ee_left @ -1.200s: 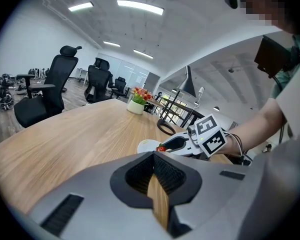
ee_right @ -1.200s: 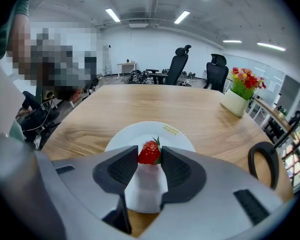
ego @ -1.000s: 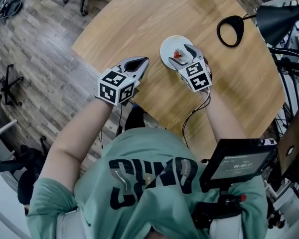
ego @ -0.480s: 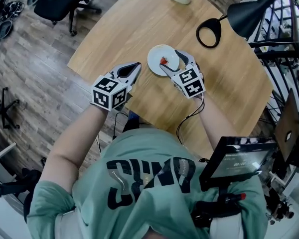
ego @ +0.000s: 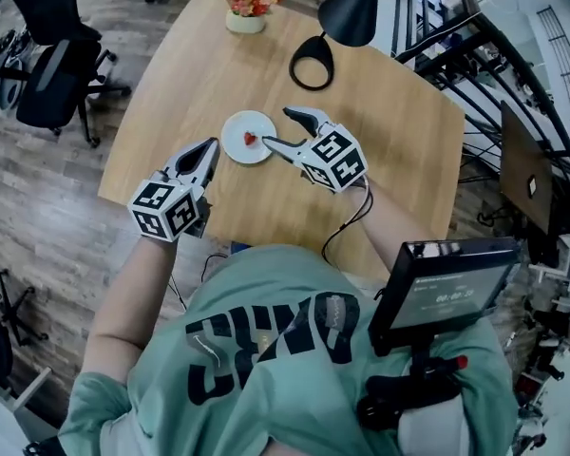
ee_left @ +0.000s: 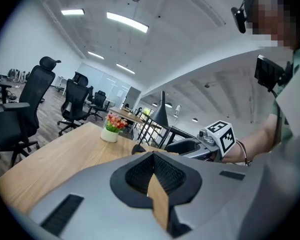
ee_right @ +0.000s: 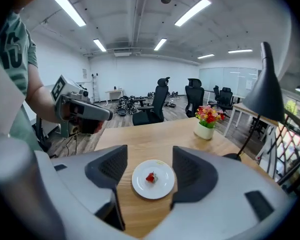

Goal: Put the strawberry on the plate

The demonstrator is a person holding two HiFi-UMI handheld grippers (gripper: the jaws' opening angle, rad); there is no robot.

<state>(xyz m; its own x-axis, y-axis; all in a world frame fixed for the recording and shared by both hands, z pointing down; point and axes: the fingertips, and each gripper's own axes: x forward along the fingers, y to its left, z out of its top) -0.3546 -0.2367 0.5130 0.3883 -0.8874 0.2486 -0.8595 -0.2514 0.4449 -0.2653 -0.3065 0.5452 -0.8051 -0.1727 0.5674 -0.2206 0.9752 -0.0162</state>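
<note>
Strawberry [ee_right: 150, 177] lies near the middle of a small white plate [ee_right: 140, 188]. The plate sits on a light wooden table [ego: 389, 122], on the side nearest the person.

The right claw [ego: 276, 127] is held just to the right of the plate, pointing at it. Its jaws are wide apart and grip nothing. In the right gripper view, the plate and strawberry show through the gap, resting on the table beyond the jaw tips. In the head view, one jaw tip overlaps the plate's rim, but contact cannot be judged.

The left claw [ego: 211, 146] is held to the left of the plate, close to the table's edge, with its tip aimed toward the plate. Its jaws are pressed together with nothing between them.

Farther back on the table stand a black lamp [ego: 347, 12] with a ring-shaped base and a white pot of pink and red flowers [ego: 246, 6], well apart from the plate.

A person in a green shirt [ego: 266, 350] holds both claws, arms stretched over the table. Black office chairs [ego: 52, 65] stand on the wood floor to the left of the table.
</note>
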